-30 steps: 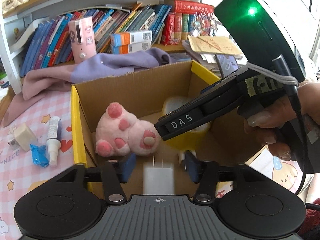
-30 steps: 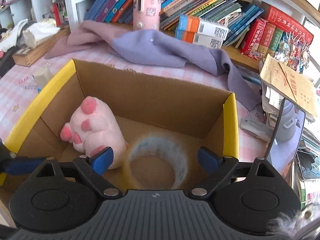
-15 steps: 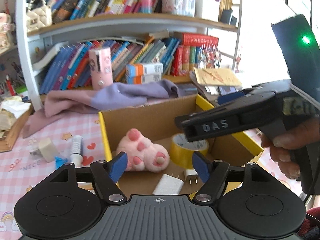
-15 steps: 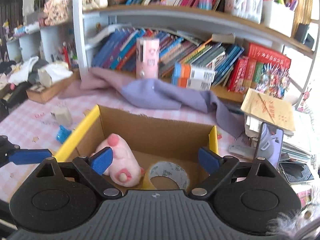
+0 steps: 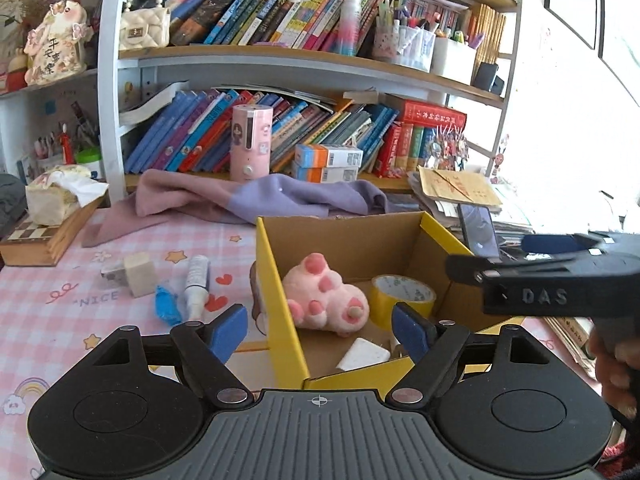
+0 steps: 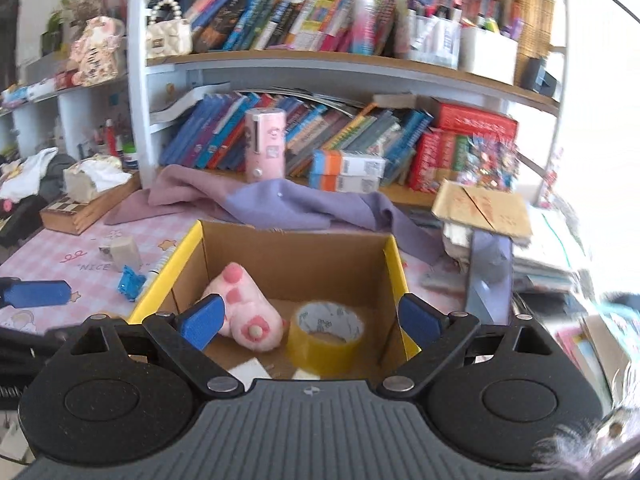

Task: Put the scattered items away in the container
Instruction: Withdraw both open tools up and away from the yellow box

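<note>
Open cardboard box (image 6: 296,258), yellow-rimmed, holds pink plush (image 6: 244,312), tape roll (image 6: 326,334), perhaps charger (image 5: 362,354)

— Both tools are looking alike: black ribbed bodies, round side discs, silver screws, blue pads.
— The right gripper (image 5: 560,276), sitting at three o'clock from the left gripper (image 5: 320,326), is showing raised "DAS" lettering.

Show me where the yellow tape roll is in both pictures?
Left wrist view: the tape lies in the box, right of centre, right of the pink plush.
Right wrist view: the tape sits low at centre, in the box.
Shared landmark: the pink plush, just left of the tape in both.
</note>
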Available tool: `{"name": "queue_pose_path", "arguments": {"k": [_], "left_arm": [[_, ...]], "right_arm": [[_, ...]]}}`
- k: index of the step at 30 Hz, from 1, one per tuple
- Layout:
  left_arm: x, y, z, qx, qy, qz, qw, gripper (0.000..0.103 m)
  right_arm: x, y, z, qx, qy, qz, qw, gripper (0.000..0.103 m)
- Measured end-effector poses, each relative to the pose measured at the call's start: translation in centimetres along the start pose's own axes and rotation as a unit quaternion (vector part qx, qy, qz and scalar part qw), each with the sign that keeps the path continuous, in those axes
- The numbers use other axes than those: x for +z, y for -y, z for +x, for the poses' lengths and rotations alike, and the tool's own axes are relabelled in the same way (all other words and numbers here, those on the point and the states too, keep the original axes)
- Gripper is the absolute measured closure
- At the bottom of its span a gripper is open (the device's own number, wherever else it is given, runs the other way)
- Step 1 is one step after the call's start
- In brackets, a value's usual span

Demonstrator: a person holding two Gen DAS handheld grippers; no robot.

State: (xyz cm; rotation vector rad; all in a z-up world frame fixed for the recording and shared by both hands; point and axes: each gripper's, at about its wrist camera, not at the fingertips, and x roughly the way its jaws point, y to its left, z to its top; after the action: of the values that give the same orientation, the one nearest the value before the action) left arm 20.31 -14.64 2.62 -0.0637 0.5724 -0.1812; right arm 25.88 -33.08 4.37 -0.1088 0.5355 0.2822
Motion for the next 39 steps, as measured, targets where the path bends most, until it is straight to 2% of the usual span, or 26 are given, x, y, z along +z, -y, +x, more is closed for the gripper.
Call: {"name": "queue_pose_path", "arguments": {"k": [5, 13, 20, 24, 29, 39], "left_arm": [[-0.7, -1.2, -1.5, -0.02, -0.002, 0.014, 0.9997, 0.021], [-2.6, -4.3, -4.8, -0.044, -0.005, 0.02, 0.9988, 0.018], [-4.8, -8.0, -7.9, -0.047, -0.02, 0.01, 0.9986, 0.016], [-6.0, -9.8, -9.5, -0.04, -0.025, 0.017, 0.9988, 0.016], [-7.1, -12.0, -11.6, -0.026, -0.027, 0.022, 0.9991, 0.016], [-8.7, -16.2, -14.1, -0.002, -0.037, -0.014, 0.9992, 0.015]], "right_arm": [[-1.4, -1.3, -1.8, -0.038, -0.006, 0.035, 0.999, 0.008], [-3.6, -5.2, -5.6, -0.095, 0.004, 0.059, 0.994, 0.006], [-5.8, -9.7, -8.5, -0.121, -0.003, 0.063, 0.991, 0.005], [-7.0, -12.4, -9.6, -0.121, -0.012, 0.072, 0.99, 0.004], [-7.9, -15.9, -10.3, -0.099, -0.026, 0.069, 0.992, 0.004], [-8.2, -21.6, -10.5, -0.042, -0.05, 0.034, 0.997, 0.004]]}}
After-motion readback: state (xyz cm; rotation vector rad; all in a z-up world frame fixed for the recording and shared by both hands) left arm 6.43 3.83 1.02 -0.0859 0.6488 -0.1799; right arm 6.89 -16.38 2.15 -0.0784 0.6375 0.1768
